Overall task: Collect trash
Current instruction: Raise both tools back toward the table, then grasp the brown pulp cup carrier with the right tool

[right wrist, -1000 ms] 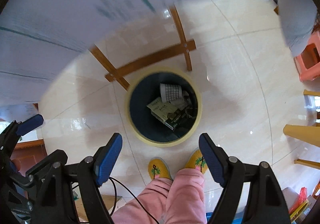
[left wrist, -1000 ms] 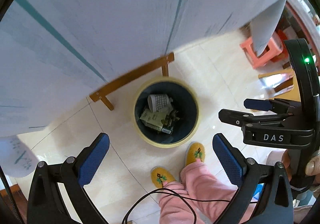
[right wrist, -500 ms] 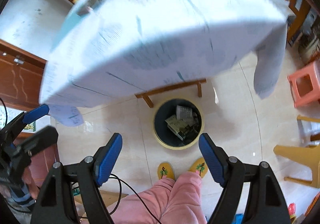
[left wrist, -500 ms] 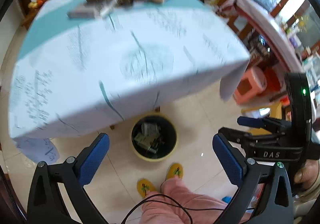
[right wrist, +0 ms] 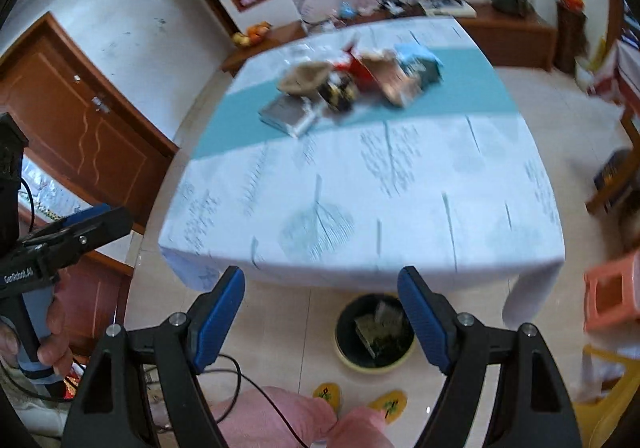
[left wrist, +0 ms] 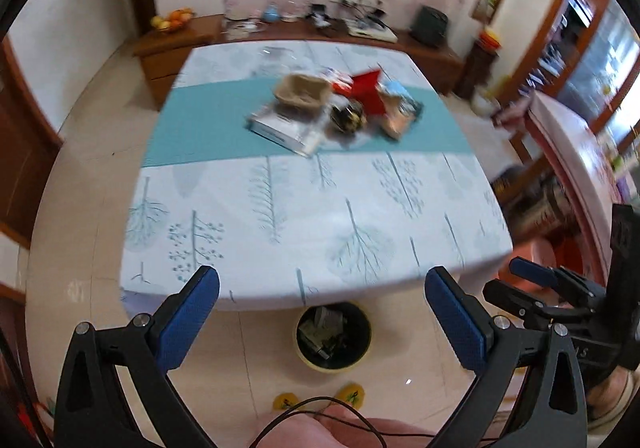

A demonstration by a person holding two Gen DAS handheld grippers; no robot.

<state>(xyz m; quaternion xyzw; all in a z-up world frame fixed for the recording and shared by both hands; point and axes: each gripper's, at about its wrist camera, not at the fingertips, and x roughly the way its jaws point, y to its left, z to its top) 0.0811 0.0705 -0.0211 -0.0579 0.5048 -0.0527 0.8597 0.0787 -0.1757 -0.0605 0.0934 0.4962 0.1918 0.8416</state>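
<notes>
The right tool [right wrist: 322,318] hangs above the floor with its blue-padded fingers [right wrist: 218,318] spread wide and nothing between them. Ahead lies the worktop [right wrist: 400,208], draped in a pale cloth printed with trees and crossed by a teal band. On that band sits a blurred heap of trash [right wrist: 352,84] — a grey flat box, a tan paper tray, something red, a blue packet, all touching or overlapping. Below the near edge of the cloth a round bin [right wrist: 374,334] stands on the tiled floor, already holding cartons and paper. Just in front of it are two yellow slippers [right wrist: 358,398] and pink trouser legs. At far left a hand [right wrist: 48,344] grips the left tool [right wrist: 68,232] — whether its fingers are parted cannot be told from here.
</notes>
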